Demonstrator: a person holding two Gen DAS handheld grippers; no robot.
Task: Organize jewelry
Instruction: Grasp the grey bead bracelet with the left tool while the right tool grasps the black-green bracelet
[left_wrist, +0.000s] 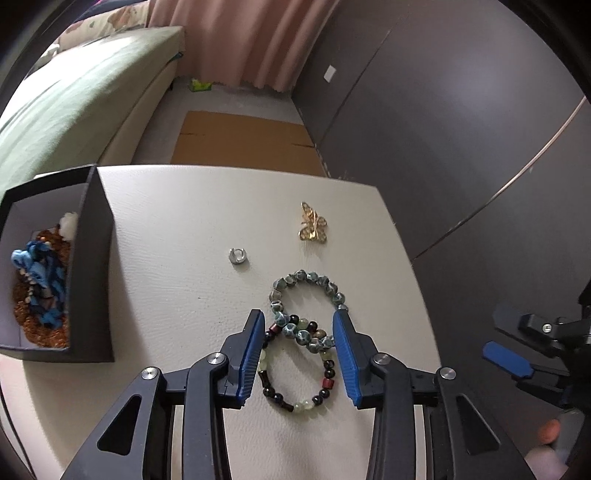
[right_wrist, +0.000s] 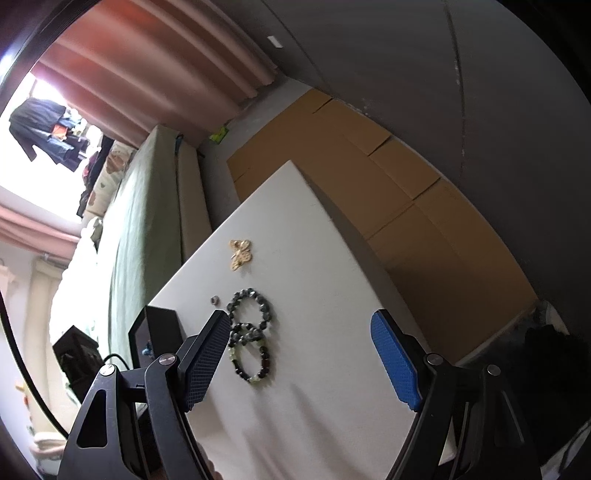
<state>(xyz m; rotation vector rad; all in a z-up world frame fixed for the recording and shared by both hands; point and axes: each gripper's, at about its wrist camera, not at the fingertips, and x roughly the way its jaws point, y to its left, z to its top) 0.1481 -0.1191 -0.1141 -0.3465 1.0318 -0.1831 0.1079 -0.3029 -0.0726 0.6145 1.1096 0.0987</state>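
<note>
The left gripper (left_wrist: 299, 332) hangs over the white table (left_wrist: 177, 280) with its blue pads apart, one on each side of two overlapping bead bracelets. The green bracelet (left_wrist: 308, 278) lies farther out; the dark bracelet (left_wrist: 295, 391), with red and pale green beads, lies nearer, and the two cross between the pads. Whether the pads touch any bead cannot be told. Beyond them a small silver ring (left_wrist: 238, 255) lies alone, and farther right a gold butterfly (left_wrist: 313, 228) rests flat, apart from the rest.

Only the left wrist view looks into the black box (left_wrist: 92, 266) at the table's left edge: it holds blue cord jewelry (left_wrist: 38, 273) on a bed of amber beads (left_wrist: 55, 336), with a white piece (left_wrist: 69, 223) at the far end. This view also catches the right gripper (left_wrist: 517, 354) off the table's right side, one blue pad showing.

The right wrist view shows that gripper (right_wrist: 299, 354) wide open and holding nothing, above the near part of the table (right_wrist: 332, 369). From here the green bracelet (right_wrist: 253, 308), dark bracelet (right_wrist: 253, 360), ring (right_wrist: 214, 300) and butterfly (right_wrist: 240, 254) run in a line away from the camera, and the box (right_wrist: 162, 332) is seen only as a dark wall behind the left finger, its contents mostly hidden. This view alone shows the bright window with clothes (right_wrist: 48, 133) hanging outside. Both views show the bed (left_wrist: 74, 92), pink curtain (left_wrist: 236, 40) and flattened cardboard (left_wrist: 243, 144) on the floor.
</note>
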